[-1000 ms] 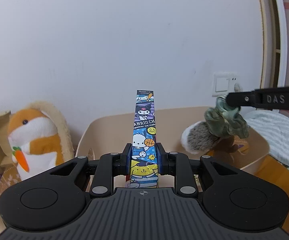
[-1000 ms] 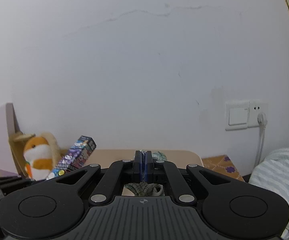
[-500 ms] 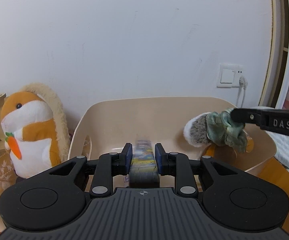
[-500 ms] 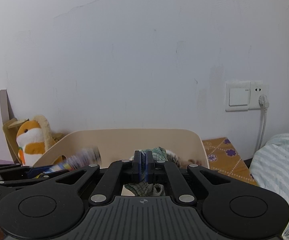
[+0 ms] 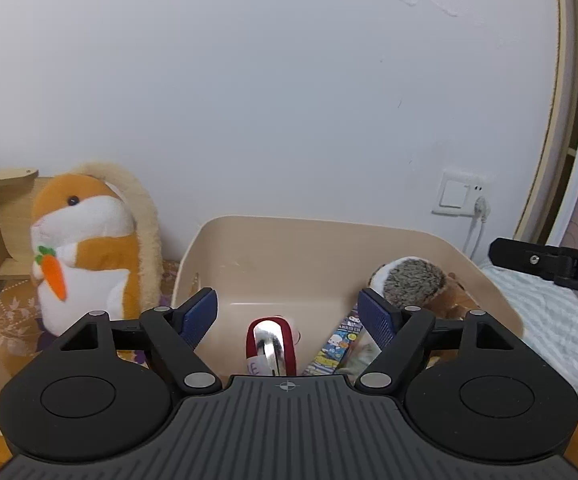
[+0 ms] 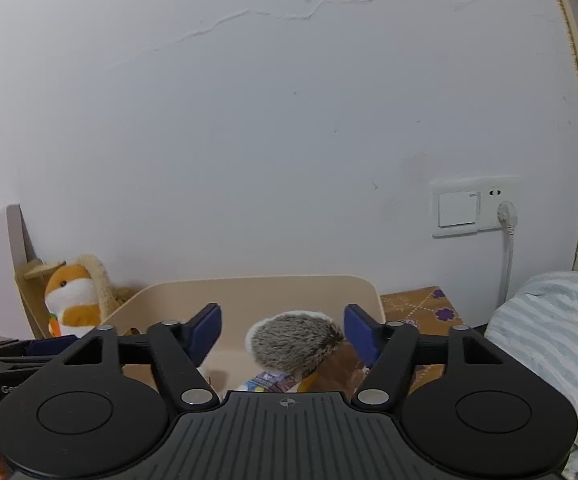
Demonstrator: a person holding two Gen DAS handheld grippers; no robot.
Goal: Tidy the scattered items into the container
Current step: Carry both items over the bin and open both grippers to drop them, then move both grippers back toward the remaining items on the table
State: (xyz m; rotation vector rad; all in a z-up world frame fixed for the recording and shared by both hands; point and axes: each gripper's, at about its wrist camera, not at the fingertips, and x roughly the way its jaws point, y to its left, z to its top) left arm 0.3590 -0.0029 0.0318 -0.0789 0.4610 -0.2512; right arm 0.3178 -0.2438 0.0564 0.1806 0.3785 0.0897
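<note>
Both grippers are hovering over the beige bin (image 5: 329, 240), the left gripper (image 5: 287, 316) and the right gripper (image 6: 285, 330) each spread wide and gripping nothing. The hedgehog toy (image 5: 413, 284) and the pen box (image 5: 339, 344) are lying inside the bin. The toy is probably soft and light, so pinching its body should be working well; the box looks stiff.

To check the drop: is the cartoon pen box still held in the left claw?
No, the left claw is open and the pen box lies inside the beige container.
</note>
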